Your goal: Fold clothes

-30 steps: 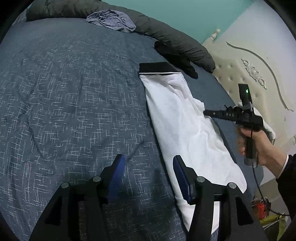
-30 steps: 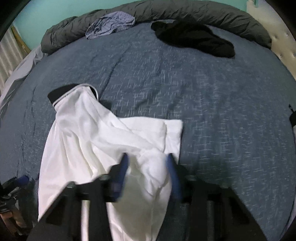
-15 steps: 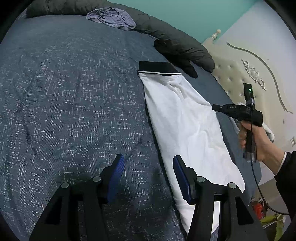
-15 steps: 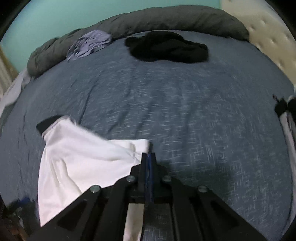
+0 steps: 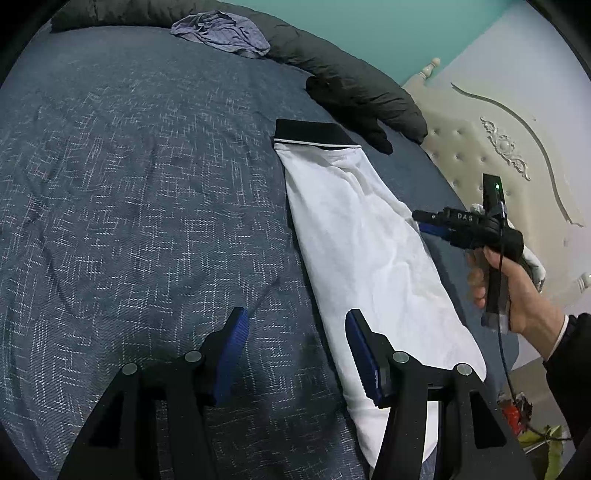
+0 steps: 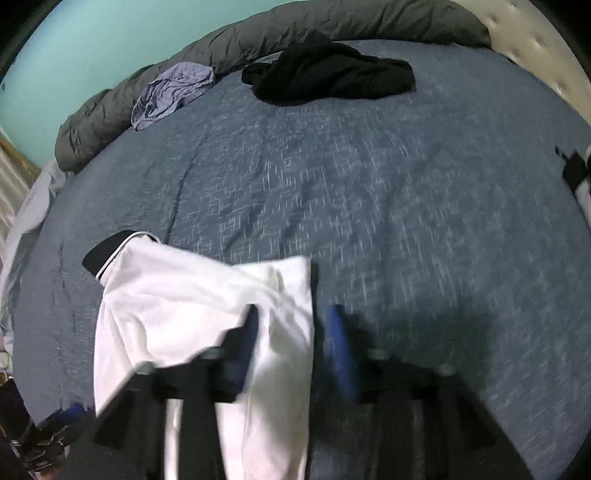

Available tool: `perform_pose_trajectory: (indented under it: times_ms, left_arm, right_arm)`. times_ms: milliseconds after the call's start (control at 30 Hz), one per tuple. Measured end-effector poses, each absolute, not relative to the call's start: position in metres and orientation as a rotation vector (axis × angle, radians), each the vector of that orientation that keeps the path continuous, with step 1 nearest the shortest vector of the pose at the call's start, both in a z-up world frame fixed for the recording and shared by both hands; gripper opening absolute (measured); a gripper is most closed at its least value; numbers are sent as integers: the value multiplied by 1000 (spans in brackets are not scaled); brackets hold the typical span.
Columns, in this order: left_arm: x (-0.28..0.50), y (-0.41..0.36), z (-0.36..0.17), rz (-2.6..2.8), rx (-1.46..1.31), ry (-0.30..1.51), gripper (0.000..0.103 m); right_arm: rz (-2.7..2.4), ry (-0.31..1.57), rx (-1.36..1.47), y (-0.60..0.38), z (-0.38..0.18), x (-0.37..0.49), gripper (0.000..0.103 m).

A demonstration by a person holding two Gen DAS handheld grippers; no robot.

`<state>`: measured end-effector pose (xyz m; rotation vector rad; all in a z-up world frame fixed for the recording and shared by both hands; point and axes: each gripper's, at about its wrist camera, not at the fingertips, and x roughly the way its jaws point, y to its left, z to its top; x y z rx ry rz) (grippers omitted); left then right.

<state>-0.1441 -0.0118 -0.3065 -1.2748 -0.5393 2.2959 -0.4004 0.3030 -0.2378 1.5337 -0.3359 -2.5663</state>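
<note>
While spread along the blue bedspread (image 5: 129,192), lies folded into a long narrow strip: the white garment (image 5: 369,251), black collar band (image 5: 314,133) at the far end, near end running under the right finger of the left gripper (image 5: 295,350). Jaws of the left gripper stand apart over bare bedspread, nothing between them, the blue pads (image 5: 364,354) free of the cloth's top surface as far as can be told. Farther right, gripped in a person's hand (image 5: 517,291), points leftward at the garment's right edge: the right gripper (image 5: 424,221), tips just at the cloth. Seen in the right wrist view, blurred: right gripper (image 6: 291,354) with jaws parted, just been opening, the white garment's (image 6: 184,302) right edge lying between the pads without being pinched. At the far side of the bed, along the edge: a grey rolled duvet (image 6: 332,22), with a crumpled lilac garment (image 6: 173,92) on its left part and a black garment (image 6: 332,74) just near of it on the bedspread. To the right in the left wrist view: a cream tufted headboard (image 5: 480,158) with carved trim. Beyond the bed: teal wall (image 6: 74,55).
</note>
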Motion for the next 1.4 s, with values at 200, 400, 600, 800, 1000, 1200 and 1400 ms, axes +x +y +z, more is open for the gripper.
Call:
perform_pose_trajectory:
  times_ms: [200, 400, 600, 800, 1000, 1200, 1400]
  left_arm:
    - [-144, -12, -307, 2295, -1279, -543, 58]
    - [-145, -10, -307, 2286, -1282, -539, 58]
    - [-146, -10, -307, 2280, -1288, -538, 58]
    - [-148, -13, -306, 2273, -1293, -540, 58]
    - [-145, -15, -307, 2252, -1306, -547, 58]
    - [-132, -22, -311, 2233, -1333, -566, 58]
    - [-105, -17, -309, 2197, -1338, -564, 58]
  right_arm:
    - [-2562, -235, 1556, 289, -244, -389, 9]
    - [-2697, -157, 1465, 291, -225, -394, 1]
    - [-2720, -78, 1578, 292, -238, -405, 1]
    - [-2690, -108, 1645, 292, -247, -397, 5]
    - [-2739, -135, 1557, 292, -220, -366, 19]
    - [-2664, -220, 1509, 280, -198, -311, 21]
    - [-2563, -196, 1514, 250, -200, -277, 34]
